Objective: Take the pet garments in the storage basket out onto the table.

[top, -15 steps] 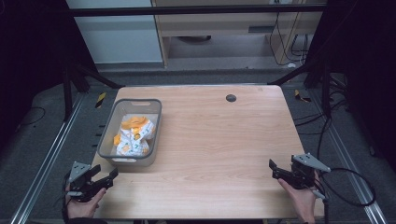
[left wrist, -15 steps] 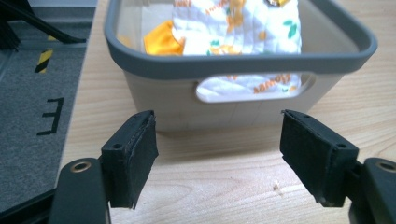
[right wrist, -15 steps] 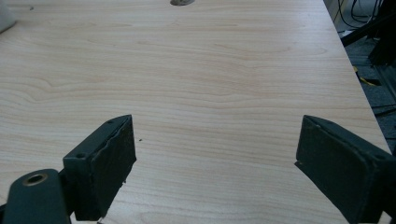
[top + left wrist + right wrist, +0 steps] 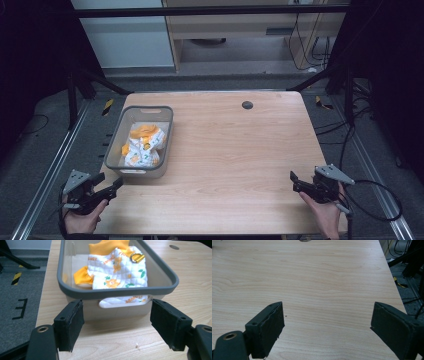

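The left hand-held gripper [image 4: 111, 189] gapes just before the grey bin [image 4: 116, 145] (orange and white cloths [image 4: 142, 145] inside); the right hand-held gripper [image 4: 296, 181], jaws apart, hovers over the counter [image 4: 240, 165] well right of the bin.

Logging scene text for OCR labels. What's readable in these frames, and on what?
"E": black letter on the grey floor left of the table, seen turned on its side in the left gripper view.
Orange lettering on the white floral cloth in the grey bin: too blurred to read.
Nothing readable on the table or either tool.
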